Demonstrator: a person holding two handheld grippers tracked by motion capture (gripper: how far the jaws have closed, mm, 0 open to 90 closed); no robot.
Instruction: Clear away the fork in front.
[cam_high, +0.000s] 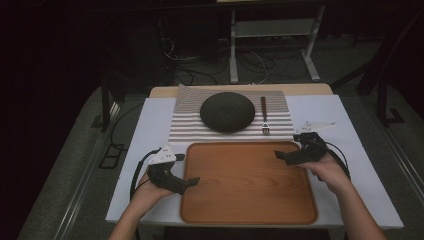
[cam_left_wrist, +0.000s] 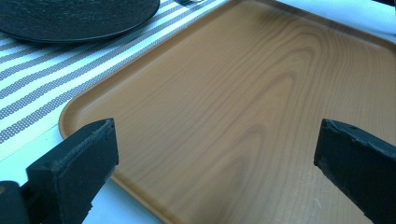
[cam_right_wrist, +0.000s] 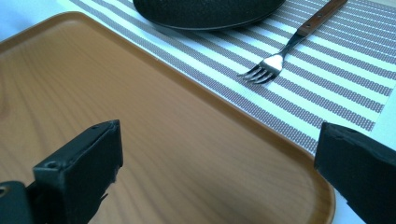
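A dim lab: loose cables (cam_high: 200, 67) and a metal frame (cam_high: 272, 45) behind the table (cam_high: 350, 145).

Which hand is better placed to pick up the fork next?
Right, probably. The right tongs hover open over the tray's far right corner, close to the fork on the striped mat. The left tongs, also open, sit at the tray's left edge, farther away.

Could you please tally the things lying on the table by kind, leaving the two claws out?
Tray: 1
Plate: 1
Fork: 1
Striped mat: 1
Total: 4
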